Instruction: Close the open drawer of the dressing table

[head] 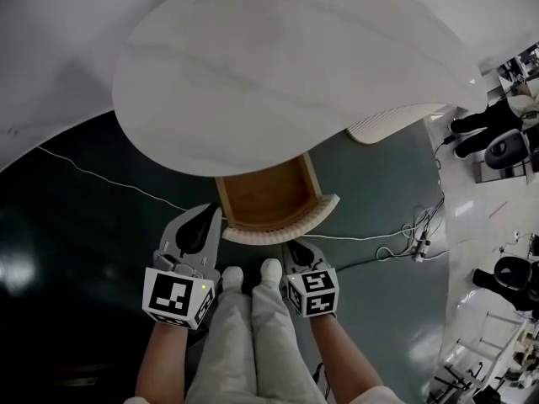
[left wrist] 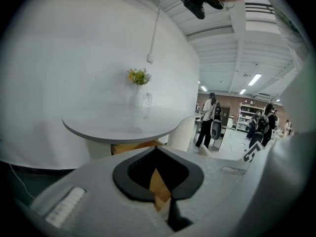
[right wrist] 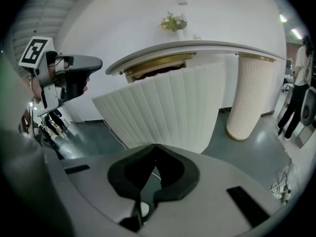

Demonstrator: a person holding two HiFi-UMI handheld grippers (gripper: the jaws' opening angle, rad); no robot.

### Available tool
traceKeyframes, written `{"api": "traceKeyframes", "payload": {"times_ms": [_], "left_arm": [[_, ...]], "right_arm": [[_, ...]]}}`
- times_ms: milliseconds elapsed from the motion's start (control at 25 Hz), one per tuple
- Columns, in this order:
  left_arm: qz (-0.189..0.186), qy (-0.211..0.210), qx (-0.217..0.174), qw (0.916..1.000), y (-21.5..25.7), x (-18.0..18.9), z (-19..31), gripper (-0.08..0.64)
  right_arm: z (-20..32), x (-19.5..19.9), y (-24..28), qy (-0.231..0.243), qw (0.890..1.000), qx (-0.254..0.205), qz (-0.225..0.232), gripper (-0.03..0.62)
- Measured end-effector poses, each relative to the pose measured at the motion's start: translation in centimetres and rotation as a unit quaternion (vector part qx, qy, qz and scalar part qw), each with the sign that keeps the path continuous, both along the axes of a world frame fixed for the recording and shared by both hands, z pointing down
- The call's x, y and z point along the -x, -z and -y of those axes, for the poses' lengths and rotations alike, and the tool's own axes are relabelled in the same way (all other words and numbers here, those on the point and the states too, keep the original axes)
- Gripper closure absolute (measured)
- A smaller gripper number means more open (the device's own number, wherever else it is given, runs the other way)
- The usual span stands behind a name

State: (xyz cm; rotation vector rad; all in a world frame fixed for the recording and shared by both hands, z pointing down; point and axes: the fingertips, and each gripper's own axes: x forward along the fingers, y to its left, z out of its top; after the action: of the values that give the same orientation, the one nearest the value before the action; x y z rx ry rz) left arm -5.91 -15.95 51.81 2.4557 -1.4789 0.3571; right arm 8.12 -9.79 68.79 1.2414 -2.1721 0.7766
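Note:
The dressing table [head: 253, 66] has a white oval top. Its drawer [head: 271, 194] stands pulled out below the near edge, with a bare wooden inside and a ribbed white front [head: 282, 231]. My left gripper [head: 210, 212] is shut and holds nothing, its tips just left of the drawer's front corner. My right gripper [head: 292, 244] is also shut and holds nothing, just below the front's right part. In the right gripper view the ribbed front [right wrist: 163, 105] fills the middle, close ahead of the shut jaws [right wrist: 156, 145]. In the left gripper view the jaws [left wrist: 157, 147] point at the table top [left wrist: 118, 123].
A ribbed white pedestal leg [right wrist: 249, 95] stands right of the drawer. A vase of yellow flowers [left wrist: 139, 78] sits on the table. Cables [head: 109, 179] and a power strip [head: 418, 247] lie on the dark floor. My feet [head: 248, 274] are just before the drawer. People [left wrist: 210, 120] stand far right.

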Motion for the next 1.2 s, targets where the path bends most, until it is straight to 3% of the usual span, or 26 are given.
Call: {"api": "traceKeyframes", "payload": {"times_ms": [1200], "left_arm": [[0.008,0.042,-0.015,0.9990,-0.2,3.1,1.7,0.543]], "right_arm": [[8.3,3.4,0.5,-0.009,0.998,-0.065,0.025,0.594]]}}
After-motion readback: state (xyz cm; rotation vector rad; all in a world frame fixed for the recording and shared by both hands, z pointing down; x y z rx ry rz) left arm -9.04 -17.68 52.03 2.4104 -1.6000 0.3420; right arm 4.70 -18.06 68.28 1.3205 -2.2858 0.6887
